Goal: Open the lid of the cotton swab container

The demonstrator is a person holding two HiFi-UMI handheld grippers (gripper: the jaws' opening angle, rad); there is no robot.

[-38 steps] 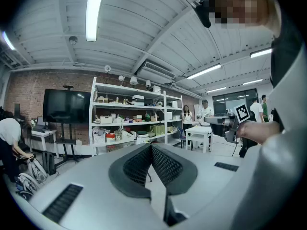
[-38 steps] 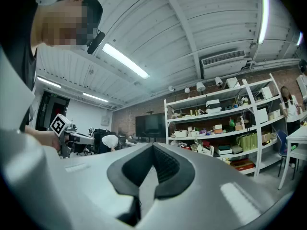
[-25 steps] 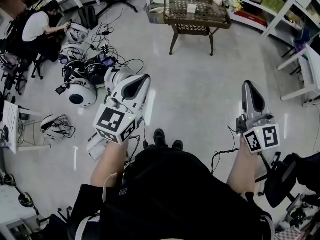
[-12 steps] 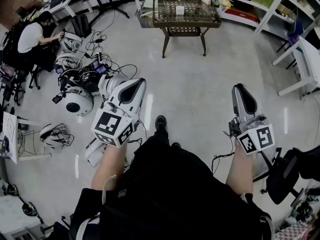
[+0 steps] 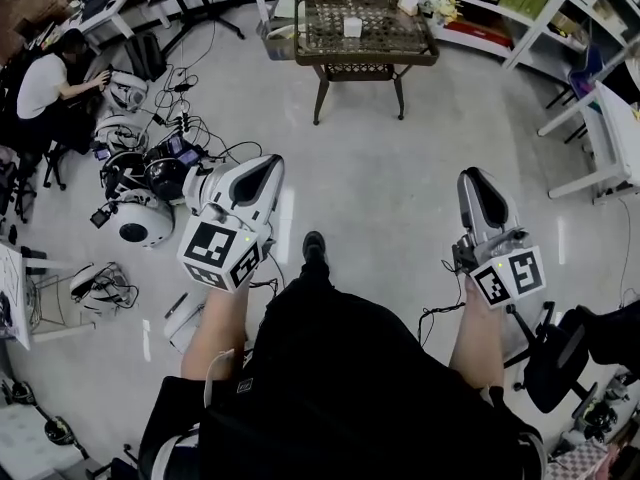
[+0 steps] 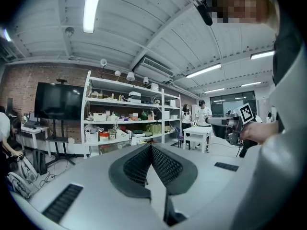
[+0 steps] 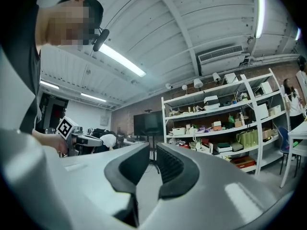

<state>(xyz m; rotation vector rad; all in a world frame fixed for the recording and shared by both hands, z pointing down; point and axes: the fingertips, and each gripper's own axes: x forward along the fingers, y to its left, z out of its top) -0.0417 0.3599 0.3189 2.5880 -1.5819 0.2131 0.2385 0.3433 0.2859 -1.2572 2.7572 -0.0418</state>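
A small white container (image 5: 352,26) stands on a dark wicker-top table (image 5: 400,43) far ahead, at the top of the head view. Both grippers hang in the air over the floor, well short of that table. My left gripper (image 5: 262,168) is shut, its ribbed pads (image 6: 160,164) meeting at the tip with nothing in them. My right gripper (image 5: 478,183) stands slightly open, a narrow empty gap between its pads (image 7: 169,166). Each gripper view looks level across the room and shows the other gripper: the right one (image 6: 230,123) and the left one (image 7: 86,140).
White helmets and tangled cables (image 5: 140,208) lie on the floor at left, near a seated person (image 5: 45,73). White shelving (image 5: 560,18) and a white table (image 5: 610,138) line the right side. A dark office chair (image 5: 560,353) is at lower right. Bare floor leads to the wicker table.
The wicker table and the container have come more fully into view at the top, and the floor clutter has slid left and down. Both grippers keep their places in front of the body.
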